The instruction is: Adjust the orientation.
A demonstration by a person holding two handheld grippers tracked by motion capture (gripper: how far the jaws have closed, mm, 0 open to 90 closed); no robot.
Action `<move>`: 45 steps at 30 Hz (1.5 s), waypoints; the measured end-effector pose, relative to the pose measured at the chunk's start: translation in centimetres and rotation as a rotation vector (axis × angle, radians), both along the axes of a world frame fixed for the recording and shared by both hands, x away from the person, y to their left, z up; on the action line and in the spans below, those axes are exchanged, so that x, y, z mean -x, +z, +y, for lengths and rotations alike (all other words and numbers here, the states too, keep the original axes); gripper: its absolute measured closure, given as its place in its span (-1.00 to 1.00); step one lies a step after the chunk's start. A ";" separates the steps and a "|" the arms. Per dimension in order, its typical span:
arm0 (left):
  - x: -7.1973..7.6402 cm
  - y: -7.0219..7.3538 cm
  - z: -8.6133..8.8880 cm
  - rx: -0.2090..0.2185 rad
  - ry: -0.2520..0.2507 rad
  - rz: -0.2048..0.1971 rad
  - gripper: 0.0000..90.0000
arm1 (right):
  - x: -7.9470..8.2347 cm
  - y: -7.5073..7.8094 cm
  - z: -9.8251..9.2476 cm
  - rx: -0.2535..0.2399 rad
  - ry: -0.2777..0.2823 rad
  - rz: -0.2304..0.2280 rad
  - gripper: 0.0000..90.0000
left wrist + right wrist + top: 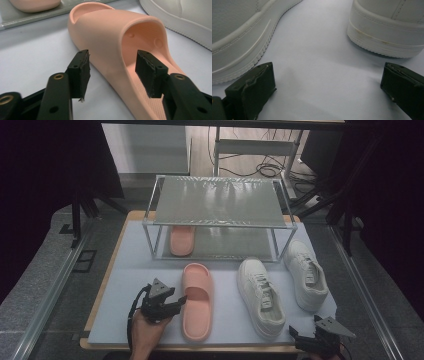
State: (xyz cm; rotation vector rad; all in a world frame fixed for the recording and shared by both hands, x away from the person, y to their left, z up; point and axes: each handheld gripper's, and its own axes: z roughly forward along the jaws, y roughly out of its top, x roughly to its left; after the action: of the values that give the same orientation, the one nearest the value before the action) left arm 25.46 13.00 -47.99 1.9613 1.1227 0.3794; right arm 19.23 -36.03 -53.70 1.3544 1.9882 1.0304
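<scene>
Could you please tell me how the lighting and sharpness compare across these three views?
High view: dim, dark surroundings, with streaky glare on the grey metal two-tier rack. Left gripper view: evenly lit and sharp on the peach foam slide sandal, softer at the near black tool pads. Right gripper view: muted light, soft shadows under the white lace-up sneakers, pads slightly blurred.

Pink slide [110, 42]: moulded foam-like rubber, matt, smooth outside, fine ribbing on the footbed. White sneakers [260, 296]: smooth leather-like upper with a faint sheen, rubber sole [242, 47] with a ribbed edge; scuff marks on the heel of the other one [387, 40]. Left gripper [111, 75]: black matt plastic, pads ridged and rubbery, brass-coloured rivets. Rack [220, 202]: metal frame, glossy rippled shelf panels. Table [125, 285]: matt pale cover, wooden edge
</scene>
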 end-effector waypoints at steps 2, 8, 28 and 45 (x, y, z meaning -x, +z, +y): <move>-0.3 -0.2 -0.4 -0.004 0.005 0.003 0.08 | 0.0 0.0 0.0 0.000 0.000 0.000 -1.00; -1.1 -0.9 -0.7 0.021 0.037 0.030 0.16 | 0.0 0.0 0.0 0.000 0.000 0.000 -1.00; -2.1 -0.3 -1.9 0.022 0.071 -0.010 0.63 | 0.0 0.0 0.0 0.000 0.001 0.000 -1.00; -3.4 2.8 -2.2 0.003 0.067 -0.072 0.72 | 0.0 0.0 0.0 0.000 0.000 0.000 -1.00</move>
State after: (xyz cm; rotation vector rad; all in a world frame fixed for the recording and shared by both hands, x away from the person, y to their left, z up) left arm 28.86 10.84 -45.21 1.8961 1.1446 0.4801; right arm 19.22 -36.04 -53.70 1.3538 1.9882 1.0304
